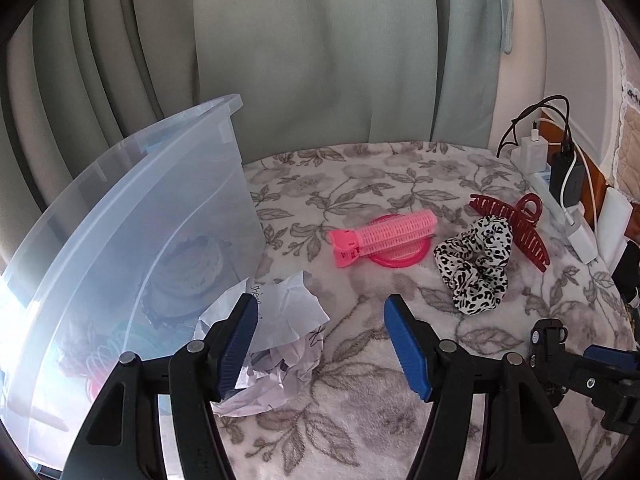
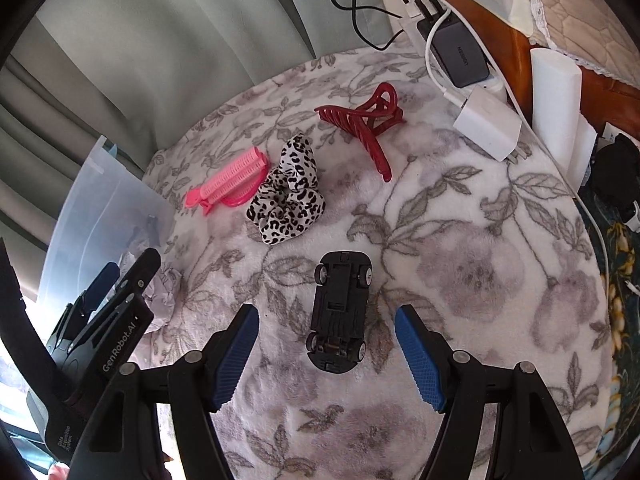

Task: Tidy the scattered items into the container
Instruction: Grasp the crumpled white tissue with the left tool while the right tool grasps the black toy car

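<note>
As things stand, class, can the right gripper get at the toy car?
Probably yes: the right gripper is open, and the toy car lies upside down on the blanket between its fingers, with nothing in the way.

Black plastic grippers (image 2: 326,356) — ribbed blue pads (image 2: 234,360), silver rivets, white lettering

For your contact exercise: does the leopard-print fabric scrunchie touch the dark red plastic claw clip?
Apart. The right wrist view shows blanket between the scrunchie and clip.

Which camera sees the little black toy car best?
The right wrist view: the toy car lies upside down, whole, between the open right gripper fingers. The left wrist view catches only part of it at the right edge.
</note>
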`<state>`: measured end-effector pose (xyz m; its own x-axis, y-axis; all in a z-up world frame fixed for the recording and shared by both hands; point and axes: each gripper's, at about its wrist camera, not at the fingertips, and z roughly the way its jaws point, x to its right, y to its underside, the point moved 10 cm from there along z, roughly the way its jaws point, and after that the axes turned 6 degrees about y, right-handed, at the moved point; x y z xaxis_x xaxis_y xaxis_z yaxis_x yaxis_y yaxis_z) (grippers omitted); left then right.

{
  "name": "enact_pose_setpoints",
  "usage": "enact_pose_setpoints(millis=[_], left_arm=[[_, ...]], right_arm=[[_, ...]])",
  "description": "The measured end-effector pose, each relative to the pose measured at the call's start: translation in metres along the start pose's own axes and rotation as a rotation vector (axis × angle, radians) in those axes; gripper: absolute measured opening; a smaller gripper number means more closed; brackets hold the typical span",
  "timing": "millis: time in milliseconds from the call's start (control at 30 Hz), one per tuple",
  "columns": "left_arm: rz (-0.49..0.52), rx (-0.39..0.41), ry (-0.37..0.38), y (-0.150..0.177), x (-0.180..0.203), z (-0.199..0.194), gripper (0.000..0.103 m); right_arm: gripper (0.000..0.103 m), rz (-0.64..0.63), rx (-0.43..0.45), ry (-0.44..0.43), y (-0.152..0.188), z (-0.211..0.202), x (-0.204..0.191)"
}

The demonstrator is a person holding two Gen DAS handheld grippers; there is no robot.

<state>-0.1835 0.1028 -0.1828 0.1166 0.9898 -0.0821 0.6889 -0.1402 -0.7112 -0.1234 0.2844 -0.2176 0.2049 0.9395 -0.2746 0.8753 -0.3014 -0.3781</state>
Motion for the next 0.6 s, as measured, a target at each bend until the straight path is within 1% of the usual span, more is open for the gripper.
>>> enact_pose_setpoints(millis=[67, 133, 200, 367, 600], left_arm=[[-0.017, -0.003, 0.003, 0.000, -0.003, 0.003, 0.059], [-0.033, -0.005, 0.006, 0.000, -0.007, 0.006, 0.056], [-0.050, -0.008, 0.009, -0.001, -0.010, 0.009, 0.049], [-0.067, -0.025, 0.016, 0.004, -0.012, 0.014, 0.027], [-0.100, -0.035, 0.036, 0.008, -0.014, 0.015, 0.012]], right_arm=[[0.074, -0.012, -0.012, 0.017, 0.002, 0.007, -0.001], [0.074, -0.025, -0.021, 0.045, 0.004, 0.013, -0.001], [0.074, -0.045, -0.026, 0.081, 0.005, 0.017, -0.001], [0.074, -0.046, -0.036, 0.100, 0.006, 0.023, 0.001], [0.074, -0.025, -0.037, 0.112, 0.007, 0.029, 0.006]])
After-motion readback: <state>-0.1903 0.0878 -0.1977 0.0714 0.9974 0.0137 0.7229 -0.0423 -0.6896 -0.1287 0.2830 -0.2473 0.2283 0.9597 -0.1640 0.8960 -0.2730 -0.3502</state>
